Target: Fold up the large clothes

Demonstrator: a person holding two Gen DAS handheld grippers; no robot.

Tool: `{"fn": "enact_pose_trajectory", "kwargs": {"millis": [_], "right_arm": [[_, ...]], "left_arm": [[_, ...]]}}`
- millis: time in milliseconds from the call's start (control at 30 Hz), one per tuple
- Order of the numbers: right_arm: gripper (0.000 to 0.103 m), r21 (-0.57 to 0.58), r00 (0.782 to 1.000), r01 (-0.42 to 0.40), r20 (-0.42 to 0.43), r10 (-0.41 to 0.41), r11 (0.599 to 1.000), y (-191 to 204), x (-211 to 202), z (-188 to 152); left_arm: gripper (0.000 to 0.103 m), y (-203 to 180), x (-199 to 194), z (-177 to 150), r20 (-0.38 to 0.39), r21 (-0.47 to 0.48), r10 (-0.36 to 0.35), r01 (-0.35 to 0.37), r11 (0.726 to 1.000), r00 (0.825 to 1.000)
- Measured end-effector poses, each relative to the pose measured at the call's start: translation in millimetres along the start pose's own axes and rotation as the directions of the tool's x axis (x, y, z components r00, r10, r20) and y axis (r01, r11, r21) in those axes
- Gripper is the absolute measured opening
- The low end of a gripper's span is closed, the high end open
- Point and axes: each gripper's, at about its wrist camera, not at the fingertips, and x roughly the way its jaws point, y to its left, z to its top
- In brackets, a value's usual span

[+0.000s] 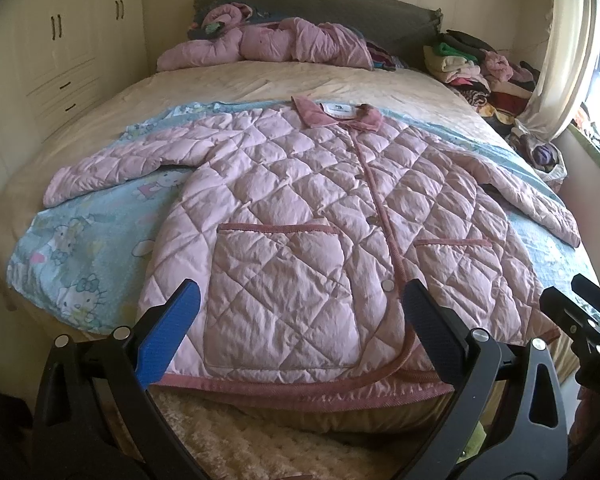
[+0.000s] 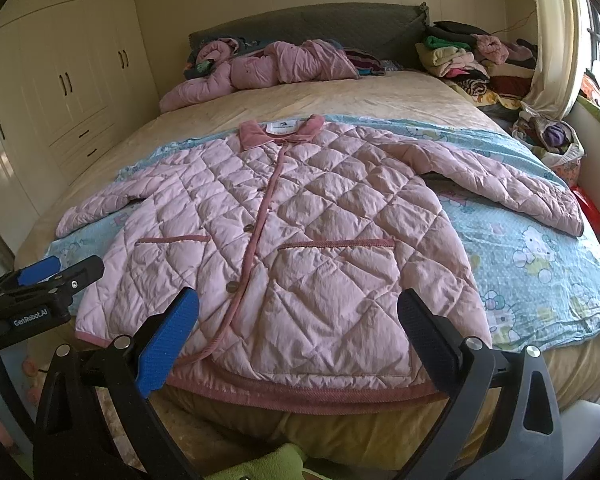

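Observation:
A pink quilted jacket [image 1: 300,200] [image 2: 284,232] lies flat and face up on the bed, buttoned, both sleeves spread out to the sides, collar toward the headboard. Its hem hangs at the near edge of the bed. My left gripper [image 1: 300,312] hovers open just short of the hem, over the jacket's left half, with nothing between its fingers. My right gripper [image 2: 300,316] is open too, in front of the hem on the right half, empty. The left gripper [image 2: 56,272] shows at the left edge of the right wrist view; the right gripper [image 1: 580,304] shows at the right edge of the left wrist view.
A blue cartoon-print sheet [image 1: 84,248] [image 2: 540,264] lies under the jacket on the beige bed [image 2: 340,100]. Another pink garment [image 1: 268,44] is bunched by the grey headboard. A pile of clothes [image 1: 488,72] fills the far right corner. Cream wardrobes [image 2: 60,60] stand at left, a window at right.

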Motion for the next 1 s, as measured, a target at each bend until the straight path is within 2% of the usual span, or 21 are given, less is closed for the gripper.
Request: {"fn": "enact_pose_trajectory", "kwargs": {"millis": [267, 500, 1000], "right_arm": [[0.099, -0.001, 1.000, -0.003, -0.005, 0.003, 1.000, 0, 2, 2], [0.099, 0.007, 1.000, -0.010, -0.007, 0.010, 1.000, -1, 8, 13], [0.099, 0.072, 0.998, -0.048, 0.048, 0.045, 0.996, -25, 26, 91]], "left_arm": [[0.095, -8, 9, 4, 0.001, 0.007, -0.007, 0.007, 1.000, 1.000], [0.095, -13, 18, 23, -0.003, 0.020, -0.019, 0.019, 1.000, 1.000], [0.095, -10, 35, 78, 0.002, 0.018, 0.020, -0.020, 1.000, 1.000]]}}
